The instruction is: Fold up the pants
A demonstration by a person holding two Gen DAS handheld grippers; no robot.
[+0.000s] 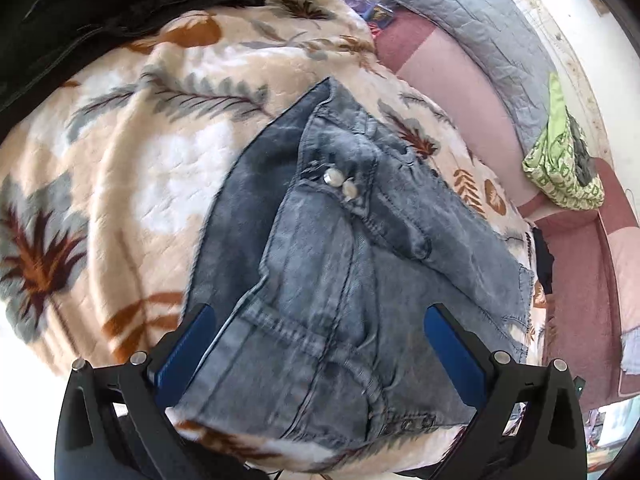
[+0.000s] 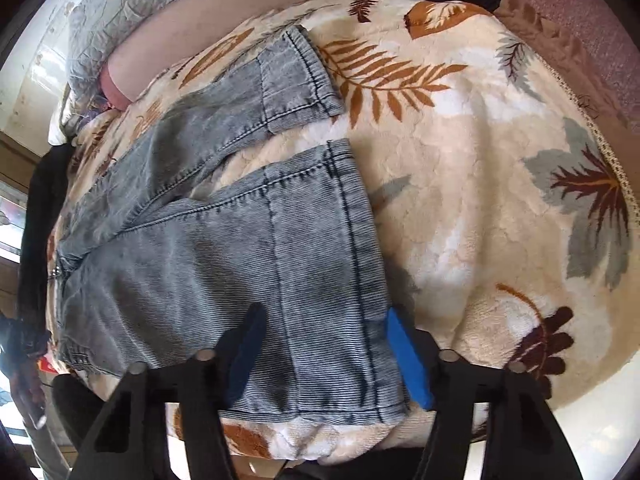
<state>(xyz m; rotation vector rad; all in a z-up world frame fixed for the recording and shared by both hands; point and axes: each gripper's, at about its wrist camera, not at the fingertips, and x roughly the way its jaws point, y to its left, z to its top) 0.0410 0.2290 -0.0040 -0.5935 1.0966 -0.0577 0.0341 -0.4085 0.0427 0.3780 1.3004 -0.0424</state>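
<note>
Grey denim pants lie spread on the leaf-print blanket. Left gripper hovers over the waistband, right gripper over a leg hem — both jaws spread, holding nothing. Nearby: a green bag and dark clothing.

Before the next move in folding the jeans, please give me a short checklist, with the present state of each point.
1. Left tongs open, over the waistband end of the jeans: ok.
2. Right tongs open, over the near leg hem: ok.
3. Both legs lie spread apart on the blanket, not yet one on the other: ok.
4. Waist lies flat: not ok, bunched near the metal buttons.
5. Fabric between the pads: cannot tell.
</note>
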